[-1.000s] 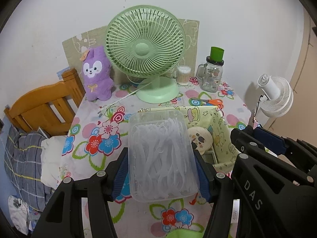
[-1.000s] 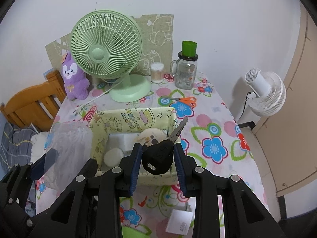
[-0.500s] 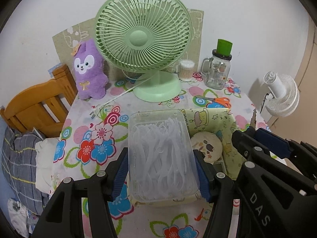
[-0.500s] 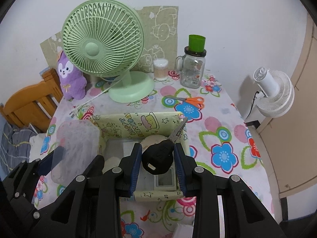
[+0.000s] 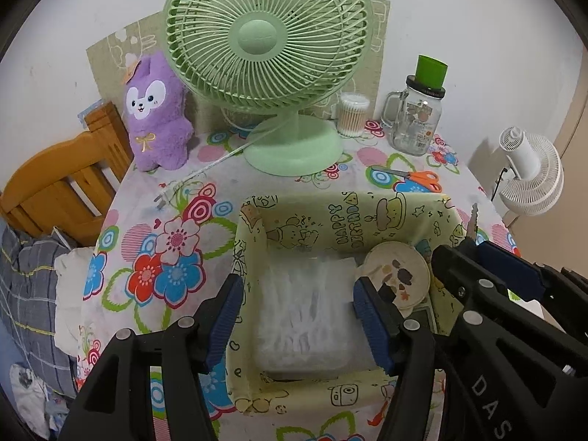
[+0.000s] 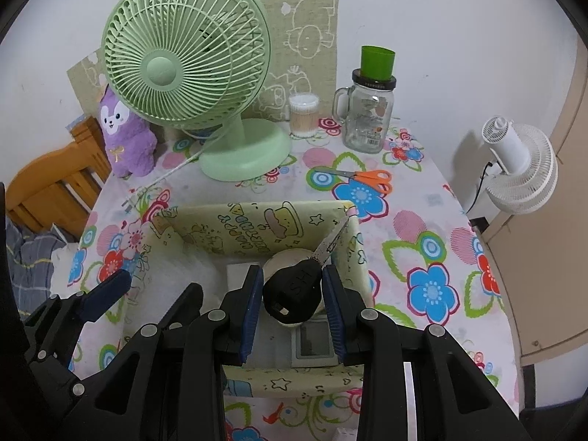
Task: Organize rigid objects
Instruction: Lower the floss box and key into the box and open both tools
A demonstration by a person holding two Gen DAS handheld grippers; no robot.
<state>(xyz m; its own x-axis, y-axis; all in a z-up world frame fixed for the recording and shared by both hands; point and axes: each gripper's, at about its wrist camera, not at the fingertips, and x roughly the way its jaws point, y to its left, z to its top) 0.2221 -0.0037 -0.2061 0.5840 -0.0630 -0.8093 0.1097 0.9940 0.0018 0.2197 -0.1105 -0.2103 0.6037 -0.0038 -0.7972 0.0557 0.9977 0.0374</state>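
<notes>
Clear rigid plastic box of white picks (image 5: 305, 308), light and slippery, sits in the yellow printed fabric bin (image 5: 352, 213) between the opening left claw (image 5: 298, 321) (grip its long sides); right claw (image 6: 293, 298) clenches a black-headed key (image 6: 294, 288).

My left gripper (image 5: 297, 316) points steeply downward, and its jaws are opening now. A clear plastic box (image 5: 307, 312) is between the two blue pads, and I cannot tell if the pads are touching its sides or not. My right gripper (image 6: 292, 303) also points steeply downward, and its jaws are closed tightly on the black head of a key (image 6: 294, 292). The metal blade of the key sticks out toward 1 o'clock. The two grippers stand close beside each other, left one at 9 o'clock of the right one.
</notes>
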